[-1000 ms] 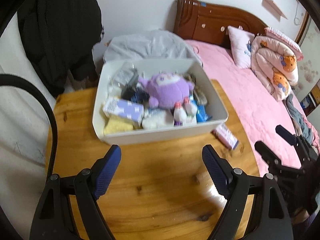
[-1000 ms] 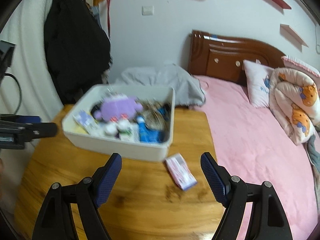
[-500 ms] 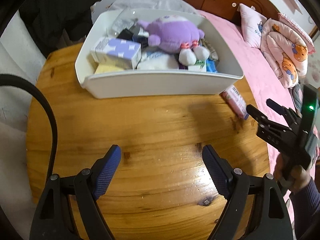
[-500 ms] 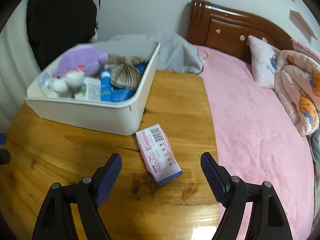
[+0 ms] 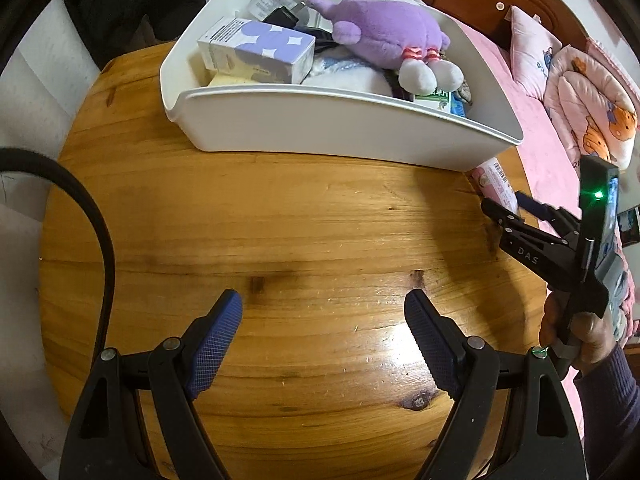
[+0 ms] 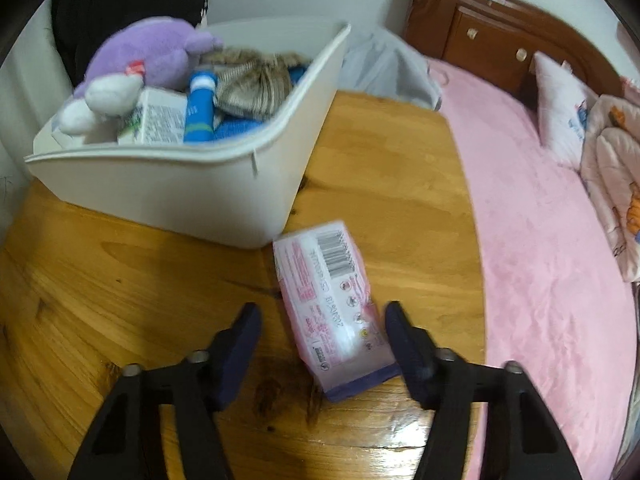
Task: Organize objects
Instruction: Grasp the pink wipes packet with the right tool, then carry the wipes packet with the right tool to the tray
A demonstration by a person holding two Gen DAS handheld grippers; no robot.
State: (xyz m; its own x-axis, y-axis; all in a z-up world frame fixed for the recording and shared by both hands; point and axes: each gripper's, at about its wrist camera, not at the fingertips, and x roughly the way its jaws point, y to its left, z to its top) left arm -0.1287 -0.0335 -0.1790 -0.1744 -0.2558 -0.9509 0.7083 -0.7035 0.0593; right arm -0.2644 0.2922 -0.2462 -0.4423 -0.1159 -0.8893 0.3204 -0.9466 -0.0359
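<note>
1. Bedroom backdrop: a pink bed point(image 6: 540, 208) runs along the right edge of a round wooden table point(image 5: 280, 240).
2. Occupying the table's far half, a white storage bin point(image 5: 340, 128) is crammed with a purple plush toy point(image 5: 384, 28), a lilac carton point(image 5: 260, 50) and a blue tube point(image 6: 199, 108).
3. Just off the bin's near right corner, close to the table's right edge, lies a pink wipes pack point(image 6: 332, 304), the one item not yet in the bin.
4. Half a second ago the right gripper point(image 6: 322, 344) hung well short of that pack; it has dropped and advanced so the pack now sits between its fingers, probably untouched, though blur makes contact hard to judge. Jaws are spread, nothing grasped, so a pickup looks imminent.
5. A hand point(image 5: 580, 328) grips its handle, tilted down toward the pack.
6. Idle above the table's near edge, the left gripper point(image 5: 324, 336) has fingers apart and empty.
</note>
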